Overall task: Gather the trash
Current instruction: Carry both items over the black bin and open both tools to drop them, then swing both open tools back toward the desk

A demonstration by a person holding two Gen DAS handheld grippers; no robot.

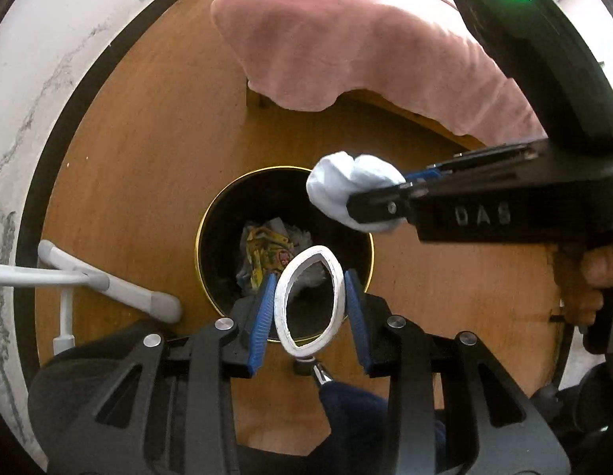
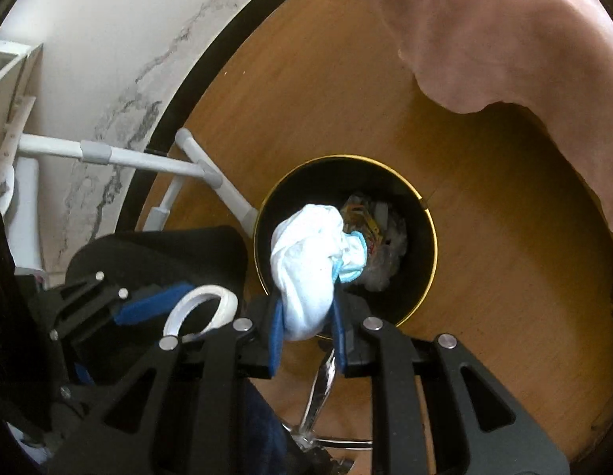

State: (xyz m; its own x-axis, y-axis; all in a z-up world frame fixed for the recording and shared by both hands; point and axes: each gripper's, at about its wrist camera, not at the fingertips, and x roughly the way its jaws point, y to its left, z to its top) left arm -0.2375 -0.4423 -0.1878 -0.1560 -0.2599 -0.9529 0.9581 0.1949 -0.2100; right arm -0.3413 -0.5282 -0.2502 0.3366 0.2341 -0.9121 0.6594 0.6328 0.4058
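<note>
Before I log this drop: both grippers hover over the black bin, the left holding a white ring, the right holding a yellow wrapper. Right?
Not quite. The right gripper holds a white cloth wad, as the right wrist view shows; the yellow wrapper already lies inside the black bin. The left gripper does hold the white ring.

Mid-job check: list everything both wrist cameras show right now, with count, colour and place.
bin: one, black with gold rim, on the floor below both grippers
trash in bin: several pieces, yellow and whitish, at the bottom
white ring: one, squeezed oval, above the bin
crumpled cloth: one, white with blue trim, above the bin
pink blanket: one, hanging over the far side
wooden floor: brown
white frame: one, tubular, by the wall
left gripper: blue pads, shut on the ring
right gripper: blue pads, shut on the cloth
</note>
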